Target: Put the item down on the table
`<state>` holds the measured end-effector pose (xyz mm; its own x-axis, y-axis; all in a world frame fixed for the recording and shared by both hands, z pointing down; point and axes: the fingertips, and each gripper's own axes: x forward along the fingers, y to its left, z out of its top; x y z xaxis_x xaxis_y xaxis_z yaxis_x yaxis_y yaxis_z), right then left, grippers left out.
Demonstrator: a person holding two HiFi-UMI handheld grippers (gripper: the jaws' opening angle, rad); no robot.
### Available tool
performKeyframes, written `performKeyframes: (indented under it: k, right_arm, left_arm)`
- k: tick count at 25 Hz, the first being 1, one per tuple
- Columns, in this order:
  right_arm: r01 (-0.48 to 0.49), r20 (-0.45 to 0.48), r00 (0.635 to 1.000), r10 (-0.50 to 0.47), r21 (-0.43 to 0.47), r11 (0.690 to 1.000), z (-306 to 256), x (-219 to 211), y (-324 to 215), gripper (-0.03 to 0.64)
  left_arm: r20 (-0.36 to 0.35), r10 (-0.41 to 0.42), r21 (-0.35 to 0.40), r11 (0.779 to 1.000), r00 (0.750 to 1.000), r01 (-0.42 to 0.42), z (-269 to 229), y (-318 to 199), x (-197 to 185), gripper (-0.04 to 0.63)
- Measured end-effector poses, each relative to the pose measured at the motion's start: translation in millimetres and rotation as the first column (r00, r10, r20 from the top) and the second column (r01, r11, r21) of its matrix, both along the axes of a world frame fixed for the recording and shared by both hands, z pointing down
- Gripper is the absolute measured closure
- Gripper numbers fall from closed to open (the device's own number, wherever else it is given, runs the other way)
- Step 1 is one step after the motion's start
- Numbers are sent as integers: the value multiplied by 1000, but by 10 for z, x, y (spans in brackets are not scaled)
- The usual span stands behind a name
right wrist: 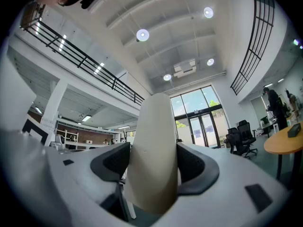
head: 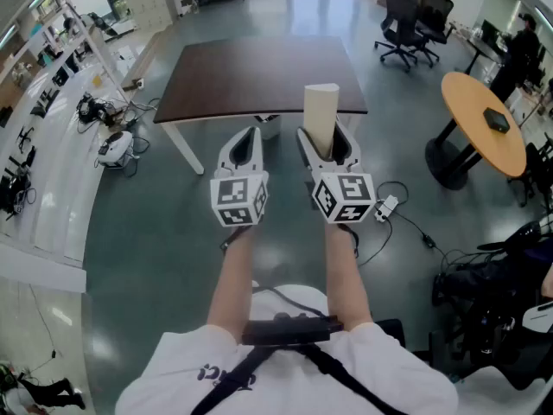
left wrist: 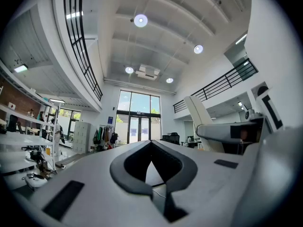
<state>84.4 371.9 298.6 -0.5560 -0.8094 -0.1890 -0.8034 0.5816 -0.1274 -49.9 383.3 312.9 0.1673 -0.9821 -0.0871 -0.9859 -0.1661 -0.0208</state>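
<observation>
A tall cream item stands upright between the jaws of my right gripper, which is shut on its lower part. The right gripper view shows the cream item filling the gap of the right gripper, with both dark pads against its sides. My left gripper hangs beside it, shut and holding nothing; its jaw tips meet in the left gripper view. The dark brown table lies ahead; both grippers hover over the floor just short of its near edge.
A round orange table with a small dark object stands at the right. Black office chairs are at the back right. Cables and a power strip lie on the floor; white equipment and benches line the left.
</observation>
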Motion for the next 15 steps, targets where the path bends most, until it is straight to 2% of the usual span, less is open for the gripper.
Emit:
performKeyframes:
  k: [4, 8, 12, 15]
  right_arm:
    - [-1, 16, 1000, 0, 19, 1000, -99, 13, 7, 301]
    - [62, 9, 998, -62, -3, 998, -7, -193, -3, 301]
    - [90, 18, 996, -89, -20, 996, 107, -435, -123, 301]
    - [54, -24, 998, -54, 8, 998, 122, -515, -367, 301]
  left_arm:
    - [2, 36, -1, 999, 999, -36, 1, 134, 67, 584]
    - [2, 15, -20, 1000, 1000, -15, 56, 129, -18, 584]
    - [-16, 7, -16, 1000, 1000, -8, 72, -57, -252, 584]
    - [-19, 33, 4, 999, 999, -33, 63, -343, -321, 584]
